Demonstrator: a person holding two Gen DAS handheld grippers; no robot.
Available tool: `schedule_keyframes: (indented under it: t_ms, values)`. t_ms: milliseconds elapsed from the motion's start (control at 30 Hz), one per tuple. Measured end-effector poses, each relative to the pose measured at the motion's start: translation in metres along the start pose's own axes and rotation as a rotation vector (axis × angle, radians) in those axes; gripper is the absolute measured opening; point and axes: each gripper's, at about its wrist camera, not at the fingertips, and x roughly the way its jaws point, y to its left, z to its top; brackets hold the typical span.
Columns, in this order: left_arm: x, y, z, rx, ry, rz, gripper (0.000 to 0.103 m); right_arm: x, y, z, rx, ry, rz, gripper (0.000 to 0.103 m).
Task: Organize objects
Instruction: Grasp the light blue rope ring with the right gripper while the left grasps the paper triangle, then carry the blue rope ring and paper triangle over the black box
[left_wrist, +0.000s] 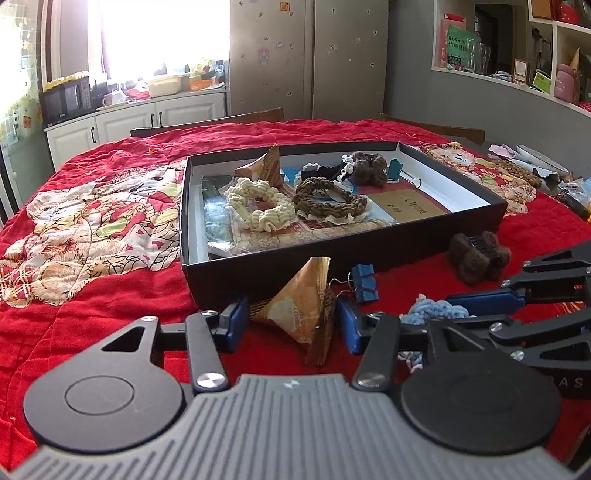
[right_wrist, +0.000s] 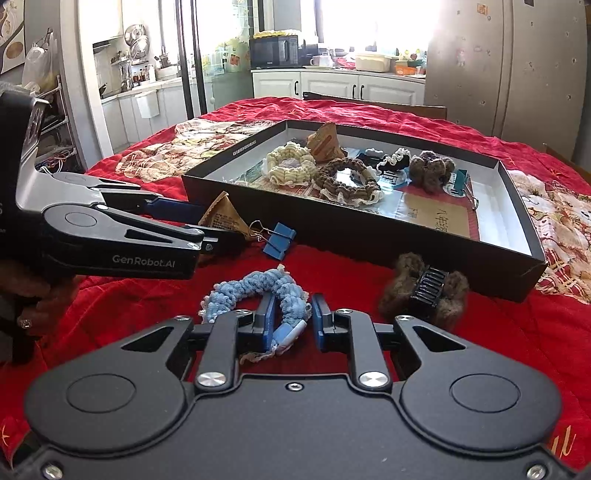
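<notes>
Roughly half done, by my reading. The box (left_wrist: 495, 201) already holds a cream scrunchie (left_wrist: 255, 205), a brown scrunchie (left_wrist: 325, 203), a packet (left_wrist: 267, 164), a black-and-white scrunchie (left_wrist: 325, 170), a brown claw clip (left_wrist: 369, 168) and a teal binder clip (left_wrist: 395, 170), lying on papers.

Four things are left on the surface (left_wrist: 110, 314), all along the box's near wall. The left hand-held gripper (left_wrist: 291, 323) has its jaws about half open with a tan packet (left_wrist: 299, 310) standing between them; the pads look to be at its edges, though I cannot be sure they press. The right hand-held gripper (right_wrist: 293, 323) is nearly closed around one side of the blue scrunchie (right_wrist: 255, 290), one jaw inside the loop; a gap shows at the outer pad, so the grip does not look firm yet. From the right wrist view, a blue binder clip (right_wrist: 279, 240) lies at twelve o'clock from that scrunchie, and a second brown claw clip (right_wrist: 424, 291) lies at three o'clock, near the box.

The surface is covered by a red quilt with printed animal figures. The room is a kitchen: white cabinets (left_wrist: 129, 122), a microwave (left_wrist: 66, 98) under a bright window at eleven o'clock, a tall fridge (left_wrist: 310, 59) at twelve, and open shelves (left_wrist: 517, 48) at two o'clock.
</notes>
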Motion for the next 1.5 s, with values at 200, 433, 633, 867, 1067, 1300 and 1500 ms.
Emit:
schedule_keyframes:
  t_ms: [200, 433, 633, 867, 1067, 1300, 1500]
  values:
    - [-0.001, 0.0, 0.0, -0.006, -0.001, 0.004, 0.05, 0.001, 0.001, -0.001, -0.002, -0.001, 0.001, 0.016]
    - [-0.006, -0.002, -0.001, 0.003, -0.011, -0.005, 0.037, -0.002, 0.003, -0.002, -0.011, -0.007, 0.002, 0.014]
    - [-0.012, -0.003, -0.004, 0.011, -0.013, -0.017, 0.036, -0.008, 0.007, 0.0, -0.023, -0.024, 0.007, 0.014]
    - [-0.018, -0.002, -0.004, 0.005, -0.008, -0.04, 0.034, -0.013, 0.007, 0.001, -0.032, -0.034, 0.007, 0.014]
    - [-0.026, -0.004, -0.006, 0.013, -0.01, -0.052, 0.034, -0.019, 0.005, 0.001, -0.035, -0.041, 0.005, 0.013]
    - [-0.039, -0.003, -0.006, 0.015, -0.019, -0.064, 0.034, -0.028, 0.004, 0.002, -0.04, -0.058, 0.004, 0.013]
    - [-0.05, -0.002, -0.003, 0.017, -0.03, -0.086, 0.034, -0.04, -0.001, 0.005, -0.037, -0.084, -0.005, 0.013]
